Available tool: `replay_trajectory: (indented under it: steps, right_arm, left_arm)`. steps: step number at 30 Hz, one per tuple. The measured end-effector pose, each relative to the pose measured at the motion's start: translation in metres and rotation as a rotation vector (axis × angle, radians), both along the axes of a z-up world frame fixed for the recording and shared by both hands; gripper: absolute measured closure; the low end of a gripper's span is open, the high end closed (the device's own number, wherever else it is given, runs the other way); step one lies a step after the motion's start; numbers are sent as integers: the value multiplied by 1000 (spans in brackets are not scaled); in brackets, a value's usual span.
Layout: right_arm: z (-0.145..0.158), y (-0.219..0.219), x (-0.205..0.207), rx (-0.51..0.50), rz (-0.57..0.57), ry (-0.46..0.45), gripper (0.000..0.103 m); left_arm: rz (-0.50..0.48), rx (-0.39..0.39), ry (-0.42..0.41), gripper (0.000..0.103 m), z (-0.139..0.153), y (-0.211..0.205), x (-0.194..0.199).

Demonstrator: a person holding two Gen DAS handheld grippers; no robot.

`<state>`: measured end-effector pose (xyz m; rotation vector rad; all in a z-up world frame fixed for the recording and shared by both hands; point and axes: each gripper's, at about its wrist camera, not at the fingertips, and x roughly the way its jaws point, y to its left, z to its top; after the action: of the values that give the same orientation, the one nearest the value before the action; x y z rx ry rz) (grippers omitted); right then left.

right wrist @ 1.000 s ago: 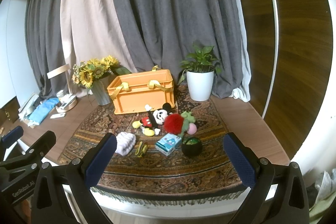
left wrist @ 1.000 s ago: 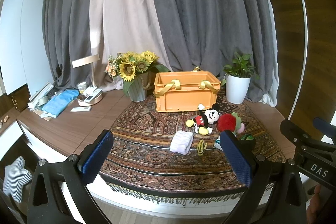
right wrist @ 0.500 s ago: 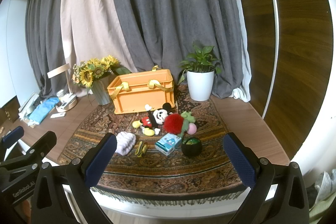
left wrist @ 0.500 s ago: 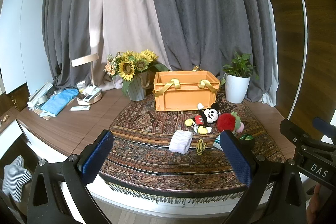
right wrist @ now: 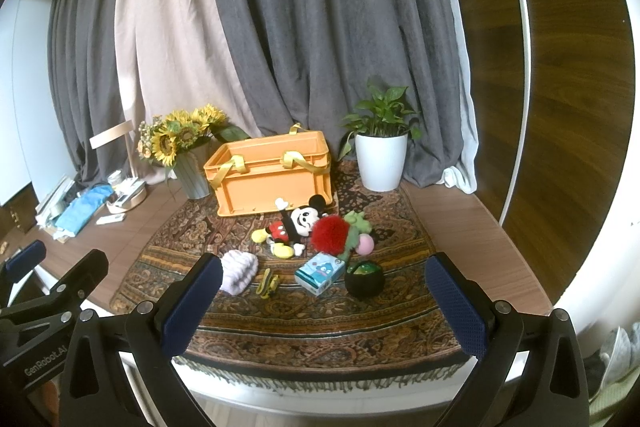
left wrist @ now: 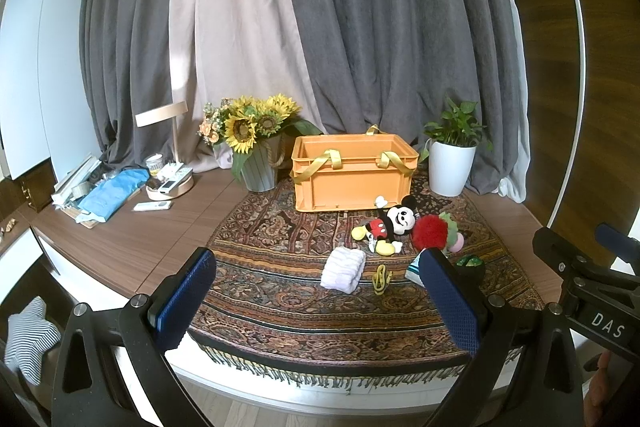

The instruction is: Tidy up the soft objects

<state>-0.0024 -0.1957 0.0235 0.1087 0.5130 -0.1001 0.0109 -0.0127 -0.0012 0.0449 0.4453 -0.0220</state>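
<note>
From the left wrist, the left claw (left wrist: 320,301) gapes wide and empty short of the bench (left wrist: 132,247), with the mouse plush (left wrist: 390,225) before the orange crate (left wrist: 352,173). From the right wrist, the right claw (right wrist: 324,307) is likewise wide and empty; the white folded cloth (right wrist: 239,271) lies near its left finger.

rug: patterned fringed woven rug (right wrist: 400,227) on the brown wooden tabletop (right wrist: 460,227), overhanging its near edge
crate: orange plastic crate with yellow strap handles (right wrist: 272,173) at rug's back, centre
sunflowers: sunflower bouquet in a ribbed grey vase (right wrist: 180,147) just left of crate
plant: green plant in a white pot (right wrist: 380,151) right of crate
mouse: black-eared mouse plush (right wrist: 296,225) in front of crate, touching red pompom plush (right wrist: 330,235) on its right
towel: folded white knit cloth (right wrist: 238,271) front-left of mouse
clip: small yellow clip (right wrist: 267,282) between cloth and light-blue printed tissue pack (right wrist: 320,273)
bowl: black round bowl (right wrist: 364,279) just right of pack
lamp: wooden desk lamp (left wrist: 170,147) far left, off rug
</note>
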Motion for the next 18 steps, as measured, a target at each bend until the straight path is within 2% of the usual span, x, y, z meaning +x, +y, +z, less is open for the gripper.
replay_trajectory:
  steps: [18]
  right_arm:
    - [0,-1,-1,-1,-1,-1,1]
  left_arm:
    - [4,3,-5,0,1,-1,-2]
